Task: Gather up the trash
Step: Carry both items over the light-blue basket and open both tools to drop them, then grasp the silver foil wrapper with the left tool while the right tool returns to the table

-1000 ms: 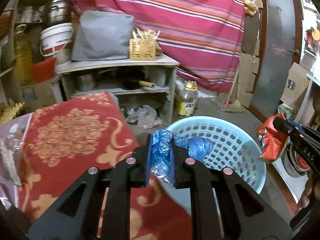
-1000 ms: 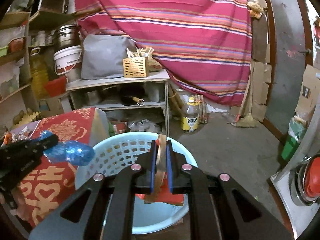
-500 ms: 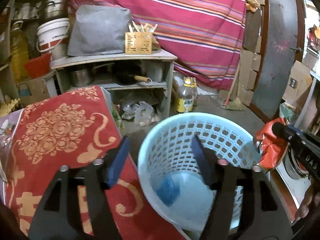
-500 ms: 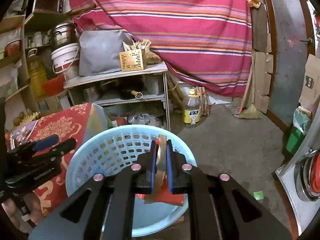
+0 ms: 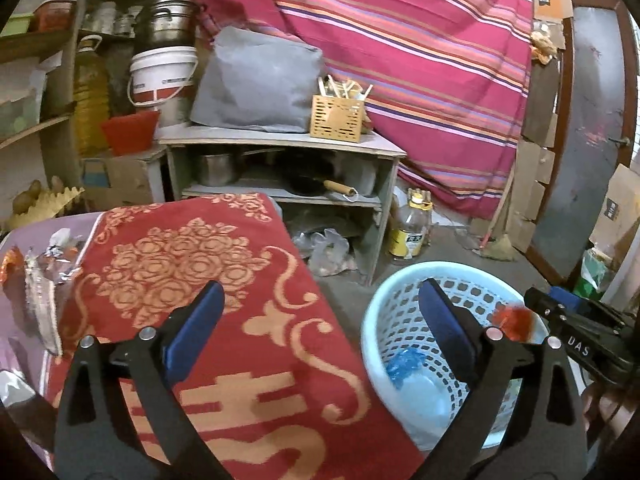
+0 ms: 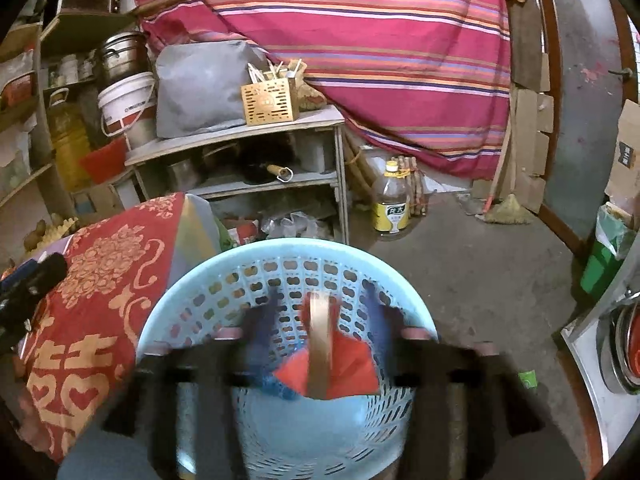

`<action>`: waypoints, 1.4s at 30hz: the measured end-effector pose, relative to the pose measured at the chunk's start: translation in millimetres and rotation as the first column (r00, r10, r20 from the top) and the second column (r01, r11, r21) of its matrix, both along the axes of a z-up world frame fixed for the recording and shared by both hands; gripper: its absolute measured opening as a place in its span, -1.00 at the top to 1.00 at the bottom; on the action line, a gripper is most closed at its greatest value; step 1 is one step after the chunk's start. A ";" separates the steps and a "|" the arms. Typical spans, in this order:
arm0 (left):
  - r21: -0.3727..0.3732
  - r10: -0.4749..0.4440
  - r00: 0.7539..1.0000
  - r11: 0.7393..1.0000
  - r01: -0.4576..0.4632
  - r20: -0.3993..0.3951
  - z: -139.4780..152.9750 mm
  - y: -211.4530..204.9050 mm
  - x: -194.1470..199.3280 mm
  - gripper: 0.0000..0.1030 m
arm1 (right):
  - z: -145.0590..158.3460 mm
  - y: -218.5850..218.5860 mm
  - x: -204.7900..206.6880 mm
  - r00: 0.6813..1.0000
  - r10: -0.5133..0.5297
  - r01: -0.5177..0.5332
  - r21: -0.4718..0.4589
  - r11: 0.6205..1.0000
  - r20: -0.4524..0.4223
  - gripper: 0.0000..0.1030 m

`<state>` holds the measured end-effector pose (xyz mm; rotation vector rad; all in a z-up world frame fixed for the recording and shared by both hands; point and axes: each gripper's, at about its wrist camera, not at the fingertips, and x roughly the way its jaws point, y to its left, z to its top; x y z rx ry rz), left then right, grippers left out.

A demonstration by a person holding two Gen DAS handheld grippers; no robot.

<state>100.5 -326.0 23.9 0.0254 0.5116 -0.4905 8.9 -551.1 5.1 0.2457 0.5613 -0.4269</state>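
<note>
On the left side of the left wrist view lies a red cloth [image 5: 192, 280] with gold flowers, and some shiny wrappers [image 5: 44, 280] sit at its far left edge. Over the cloth, the left gripper [image 5: 320, 320] has just been opening, and its jaws stand wide apart with nothing between them. To the right stands a light blue basket [image 5: 384, 312] on the floor. A crumpled blue wrapper [image 5: 404, 364] lies at the bottom of it. Over the basket, the right gripper [image 6: 320, 316] has just been opening too, and looks blurry. A red wrapper [image 6: 352, 368] with a tan strip sits between its parted jaws, touching neither pad.
</note>
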 end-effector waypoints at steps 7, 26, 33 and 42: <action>-0.006 0.050 0.999 0.999 -0.049 0.023 12.9 35.5 -3.5 -0.89 | 14.5 16.7 -10.0 1.000 0.005 -0.004 -0.043 0.999 0.027 -0.37; 0.031 0.207 0.972 0.977 -0.212 0.115 50.0 165.7 -22.8 -0.89 | 52.8 110.7 -17.5 0.985 0.146 -0.136 -0.104 0.985 0.088 -0.53; 0.061 0.278 0.951 0.956 -0.288 0.139 50.2 218.9 -24.8 -0.89 | 54.5 140.8 -9.7 0.979 0.179 -0.170 -0.093 0.981 0.094 -0.54; 0.083 0.341 0.929 0.931 -0.355 0.143 45.4 275.2 -30.2 -0.89 | 52.5 191.6 -1.6 0.970 0.229 -0.217 -0.135 0.967 0.083 -0.54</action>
